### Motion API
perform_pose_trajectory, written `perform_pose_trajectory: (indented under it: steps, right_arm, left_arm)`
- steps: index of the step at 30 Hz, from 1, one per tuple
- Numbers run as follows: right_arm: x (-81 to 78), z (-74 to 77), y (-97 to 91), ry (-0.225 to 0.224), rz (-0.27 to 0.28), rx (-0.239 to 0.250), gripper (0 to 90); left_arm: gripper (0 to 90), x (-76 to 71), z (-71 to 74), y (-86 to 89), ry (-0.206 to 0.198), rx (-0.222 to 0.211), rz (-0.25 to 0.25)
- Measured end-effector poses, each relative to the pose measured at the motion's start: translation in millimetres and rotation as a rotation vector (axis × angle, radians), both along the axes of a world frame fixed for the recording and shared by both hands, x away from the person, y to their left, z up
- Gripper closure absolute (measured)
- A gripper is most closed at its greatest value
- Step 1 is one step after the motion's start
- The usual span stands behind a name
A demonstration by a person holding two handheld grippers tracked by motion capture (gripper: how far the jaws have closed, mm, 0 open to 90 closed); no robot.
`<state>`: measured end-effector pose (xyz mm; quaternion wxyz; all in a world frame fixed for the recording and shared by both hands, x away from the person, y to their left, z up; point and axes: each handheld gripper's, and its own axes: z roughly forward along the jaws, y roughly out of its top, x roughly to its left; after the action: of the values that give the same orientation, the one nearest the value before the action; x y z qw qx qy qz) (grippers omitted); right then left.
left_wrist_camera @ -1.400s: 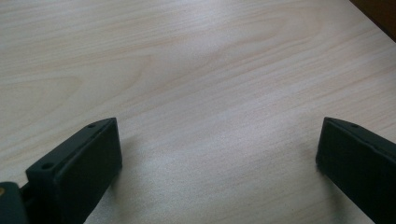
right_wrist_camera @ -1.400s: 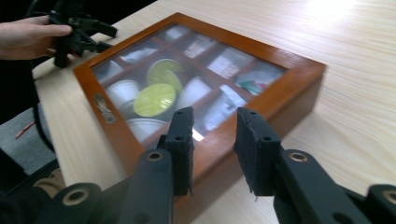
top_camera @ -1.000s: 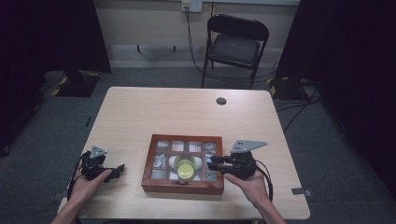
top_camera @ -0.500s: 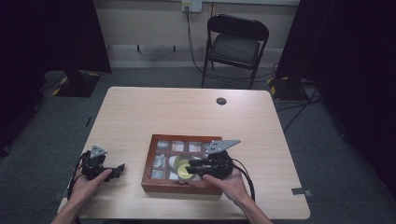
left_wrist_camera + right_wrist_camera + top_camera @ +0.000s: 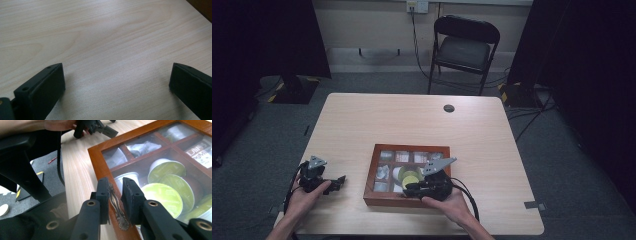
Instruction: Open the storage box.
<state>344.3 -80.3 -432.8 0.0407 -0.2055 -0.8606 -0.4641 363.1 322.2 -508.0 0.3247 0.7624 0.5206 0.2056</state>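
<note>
The wooden box (image 5: 408,175) sits at lower centre of the high view, on the table (image 5: 422,120). Its glass lid carries an ornate metal handle (image 5: 117,206) on the near frame edge. In the right gripper view the handle lies directly between the jaws of the right claw (image 5: 117,188), its long axis running with the jaws, up the frame. The jaws have just been closing and now bracket the handle; the left pad appears to touch it, a sliver remains at the right pad. The right hand is the nearer. The left claw (image 5: 115,82) stands wide apart over bare table, at lower left of the high view, well apart from the box
</note>
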Motion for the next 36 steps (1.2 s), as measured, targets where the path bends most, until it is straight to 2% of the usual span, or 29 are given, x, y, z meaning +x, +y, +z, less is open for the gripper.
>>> perform_pose_trajectory:
  steps: [6,13,25,31,36]
  right_arm:
    - [-1.4,-3.1,3.8,-0.01,0.012,-0.005,75.8]
    - [-2.6,-9.3,6.2,-0.025,0.009,-0.042,76.6]
    - [-4.6,-12.2,6.4,-0.047,0.028,-0.045,81.3]
    - [-3.0,-10.1,5.4,-0.045,0.04,-0.052,81.6]
    - [-0.3,-8.6,2.6,-0.018,0.043,-0.042,81.5]
  left_arm:
    - [0.0,0.1,0.0,0.1,0.0,0.0,-0.001]
    - [0.0,1.6,-0.2,0.5,-0.001,-0.006,-0.024]
    - [0.0,1.5,-0.3,0.3,-0.003,-0.004,-0.024]
    - [0.0,1.5,-0.3,0.3,-0.004,-0.005,-0.023]
    - [0.0,1.5,-0.3,0.2,-0.004,-0.005,-0.023]
